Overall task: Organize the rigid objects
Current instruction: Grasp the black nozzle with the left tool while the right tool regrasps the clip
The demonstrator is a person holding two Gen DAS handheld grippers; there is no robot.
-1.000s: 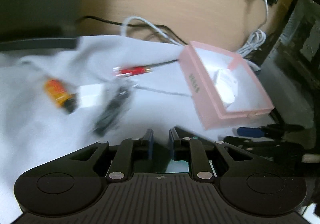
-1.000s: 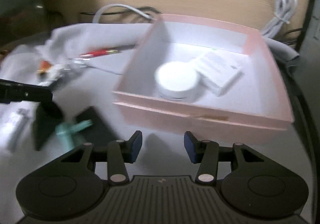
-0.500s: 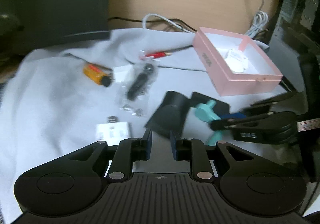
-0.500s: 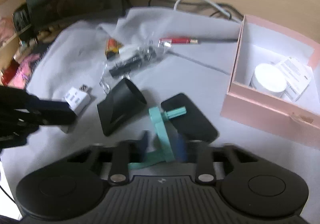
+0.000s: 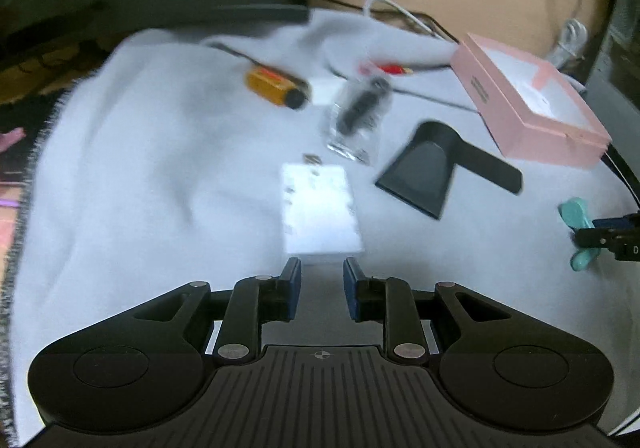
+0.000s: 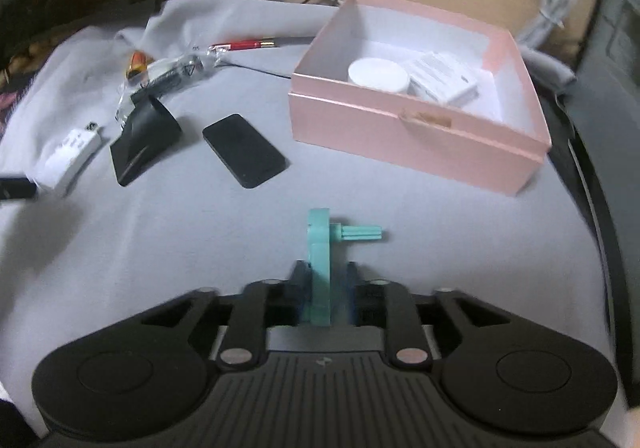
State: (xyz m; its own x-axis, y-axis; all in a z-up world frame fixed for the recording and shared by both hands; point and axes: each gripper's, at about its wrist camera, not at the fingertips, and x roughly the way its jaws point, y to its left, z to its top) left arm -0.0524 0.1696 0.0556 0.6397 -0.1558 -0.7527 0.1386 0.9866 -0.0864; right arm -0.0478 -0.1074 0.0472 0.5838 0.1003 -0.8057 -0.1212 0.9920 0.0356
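Note:
My left gripper [image 5: 322, 280] hovers just short of a white plug adapter [image 5: 320, 216] lying on the grey cloth. Its jaws are opening a little and nothing is between them. My right gripper [image 6: 324, 284] holds a teal plastic part [image 6: 320, 248] upright above the cloth. Those jaws are opening slightly, with the part still between the pads. The same teal part [image 5: 576, 216] shows at the right edge of the left wrist view. Ahead and to the right stands the open pink box [image 6: 420, 136], holding a white round tin [image 6: 378, 76] and a small white carton [image 6: 440, 82].
On the cloth lie a black phone [image 6: 244, 150], a black nozzle [image 5: 424, 172], a bagged black item [image 5: 360, 112], an orange battery [image 5: 276, 88] and a red pen [image 6: 240, 45]. White cables run behind the box. Dark equipment stands at the right edge.
My right gripper closed on the teal part beside the phone and carried it away toward the pink box. My left gripper swung over to the white adapter, and its jaws parted a little.

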